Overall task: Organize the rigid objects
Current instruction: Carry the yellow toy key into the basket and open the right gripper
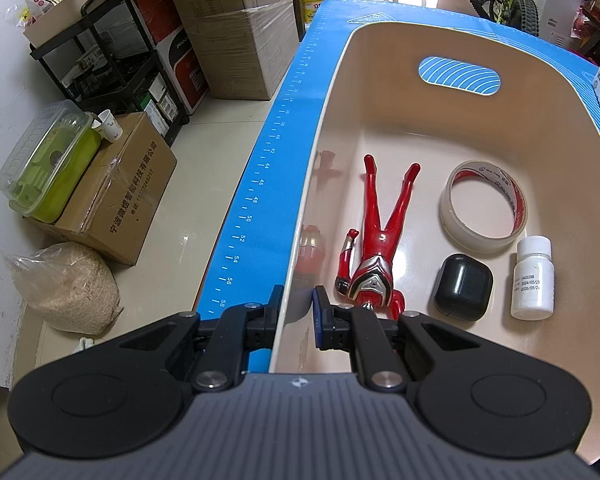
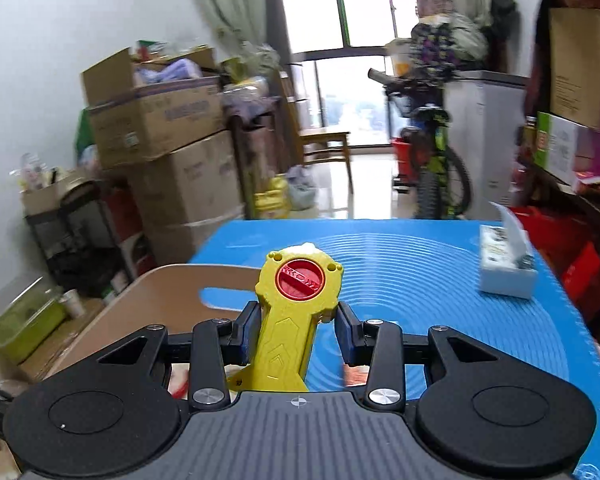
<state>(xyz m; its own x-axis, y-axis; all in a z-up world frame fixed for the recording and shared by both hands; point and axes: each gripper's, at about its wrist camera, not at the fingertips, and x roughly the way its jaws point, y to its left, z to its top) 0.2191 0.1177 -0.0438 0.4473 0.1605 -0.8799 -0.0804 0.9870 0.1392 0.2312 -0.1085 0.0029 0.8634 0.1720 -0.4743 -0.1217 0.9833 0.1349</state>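
Note:
A beige bin (image 1: 380,36) stands on the blue mat (image 1: 300,80). On its floor lie a red toy figure (image 1: 380,240), a roll of tape (image 1: 484,208), a black case (image 1: 462,288) and a small white bottle (image 1: 534,280). My left gripper (image 1: 298,302) is shut on the bin's left wall, one finger outside and one inside. Above the mat, my right gripper (image 2: 299,320) is shut on a yellow toy handle (image 2: 284,340) with a red dial (image 2: 300,280) on its head. The bin's rim (image 2: 172,276) shows to the lower left of it.
A white tissue box (image 2: 504,268) sits on the mat at the right. Off the table's left edge are cardboard boxes (image 1: 116,196), a black shelf cart (image 1: 112,52) and a bag of grain (image 1: 64,284). A bicycle (image 2: 436,160) stands beyond the far edge.

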